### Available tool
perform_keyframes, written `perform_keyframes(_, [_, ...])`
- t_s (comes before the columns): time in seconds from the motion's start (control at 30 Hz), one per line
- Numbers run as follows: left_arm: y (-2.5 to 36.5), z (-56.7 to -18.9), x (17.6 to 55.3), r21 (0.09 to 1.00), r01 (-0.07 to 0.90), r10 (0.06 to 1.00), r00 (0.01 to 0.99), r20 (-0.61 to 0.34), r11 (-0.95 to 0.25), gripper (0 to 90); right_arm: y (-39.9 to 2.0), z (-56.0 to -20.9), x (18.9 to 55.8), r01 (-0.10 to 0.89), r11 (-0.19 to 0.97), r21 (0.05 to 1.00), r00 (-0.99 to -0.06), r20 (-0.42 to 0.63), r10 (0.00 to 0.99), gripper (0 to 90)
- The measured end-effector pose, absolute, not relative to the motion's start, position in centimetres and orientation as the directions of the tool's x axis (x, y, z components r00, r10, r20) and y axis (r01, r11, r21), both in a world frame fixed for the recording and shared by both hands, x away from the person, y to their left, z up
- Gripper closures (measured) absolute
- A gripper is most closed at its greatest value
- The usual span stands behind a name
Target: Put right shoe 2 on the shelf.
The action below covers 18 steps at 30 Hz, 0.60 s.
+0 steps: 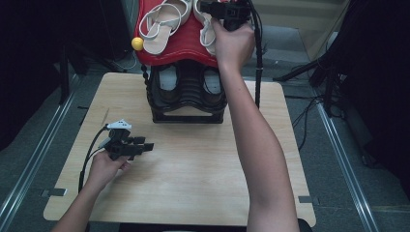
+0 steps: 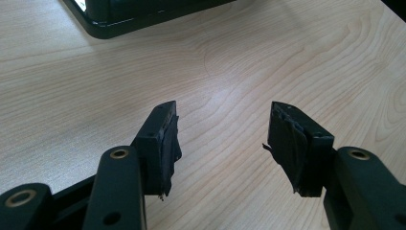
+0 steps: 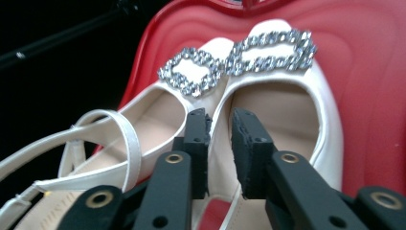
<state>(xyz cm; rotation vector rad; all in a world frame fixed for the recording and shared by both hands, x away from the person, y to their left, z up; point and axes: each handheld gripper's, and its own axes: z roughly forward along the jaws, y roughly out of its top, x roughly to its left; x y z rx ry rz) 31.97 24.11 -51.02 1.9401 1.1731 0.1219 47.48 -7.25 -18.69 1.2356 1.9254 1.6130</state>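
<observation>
- The right gripper [image 3: 219, 125] is seen over the white shoes [image 3: 268, 115] on the red shelf [image 3: 368, 105]; a shoe's side wall lies between its jaws, which are a little apart and not squeezing it.
- The left gripper [image 2: 222, 139] is rested wide open and empty over the wooden table [image 1: 193, 169], likely kept out of the way.
- A dark floor is seen around the table.

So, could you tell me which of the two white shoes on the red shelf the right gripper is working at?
The right gripper straddles the inner edge of the right-hand white shoe, one jaw inside its opening; the neighbouring shoe, with its loose ankle strap, lies to the left.
</observation>
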Motion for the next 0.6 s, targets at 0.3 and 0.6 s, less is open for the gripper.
perform_keyframes(0.3, [24.1,-51.0,32.0,0.695,0.687,0.765,0.559,-0.319,-0.212,44.3,-9.6,-18.0,47.3,0.382,-0.042,0.923,-0.556,0.266,0.788,67.9])
perform_keyframes(0.6, [24.2,-51.0,32.0,0.696,0.687,0.767,0.556,-0.32,-0.208,44.3,-11.9,-18.4,47.5,0.388,-0.051,0.92,-0.547,0.274,0.791,61.2])
